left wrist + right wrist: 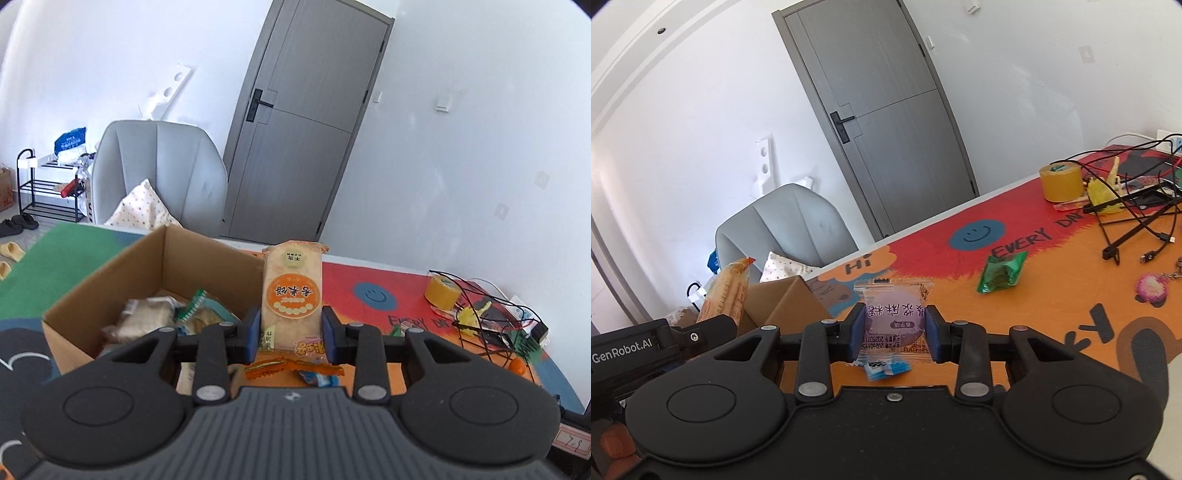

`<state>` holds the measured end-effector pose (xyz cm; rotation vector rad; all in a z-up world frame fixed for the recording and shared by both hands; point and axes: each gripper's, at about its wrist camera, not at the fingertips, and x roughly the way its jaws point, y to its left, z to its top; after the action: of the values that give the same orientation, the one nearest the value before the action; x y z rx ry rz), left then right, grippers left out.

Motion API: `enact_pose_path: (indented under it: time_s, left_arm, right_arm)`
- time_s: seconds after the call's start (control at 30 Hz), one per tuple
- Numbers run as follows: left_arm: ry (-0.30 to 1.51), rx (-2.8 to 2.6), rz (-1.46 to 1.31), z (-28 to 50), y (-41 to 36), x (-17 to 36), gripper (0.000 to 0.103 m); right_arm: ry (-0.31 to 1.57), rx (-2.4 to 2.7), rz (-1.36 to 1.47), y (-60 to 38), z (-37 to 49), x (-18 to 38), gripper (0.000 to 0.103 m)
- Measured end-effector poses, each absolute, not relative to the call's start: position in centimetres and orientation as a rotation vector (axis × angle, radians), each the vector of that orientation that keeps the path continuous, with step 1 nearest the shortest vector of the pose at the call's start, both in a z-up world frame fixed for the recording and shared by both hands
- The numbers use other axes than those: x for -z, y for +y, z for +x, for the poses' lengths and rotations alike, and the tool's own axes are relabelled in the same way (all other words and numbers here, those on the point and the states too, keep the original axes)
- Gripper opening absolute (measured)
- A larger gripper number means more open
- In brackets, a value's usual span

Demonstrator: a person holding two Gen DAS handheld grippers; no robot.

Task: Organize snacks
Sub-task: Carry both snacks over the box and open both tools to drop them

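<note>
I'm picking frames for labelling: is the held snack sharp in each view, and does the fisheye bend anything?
Left wrist: rice cracker pack sharp, door leans and bows. Right wrist: purple mochi packet readable, table edge slants steeply.

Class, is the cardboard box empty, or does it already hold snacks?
Not empty. The box is open-topped, and several snack packets lie inside.

A roll of yellow tape [1062, 182] stands near the far right corner of the worktop [1052, 295], just beside a tangle of black cables [1137, 221]. A pink keyring charm [1151, 290] lies toward the right edge. Beyond the far edge stand a grey door [295, 122], a grey armchair [159, 170] holding a dotted cushion [142, 206], and a black shoe rack [48, 188].
</note>
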<state>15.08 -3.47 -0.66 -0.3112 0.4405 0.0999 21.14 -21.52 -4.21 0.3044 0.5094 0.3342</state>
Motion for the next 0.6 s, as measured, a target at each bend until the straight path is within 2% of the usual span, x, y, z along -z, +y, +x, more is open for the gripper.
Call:
enact_pose_path:
  time_s: [0.6]
  left_arm:
    - [0.43, -0.155, -0.304, 17.5, 3.0, 0.3, 0.032]
  right_arm:
    - [0.506, -0.412, 0.267, -14.2, 22.1, 2.3, 0.035]
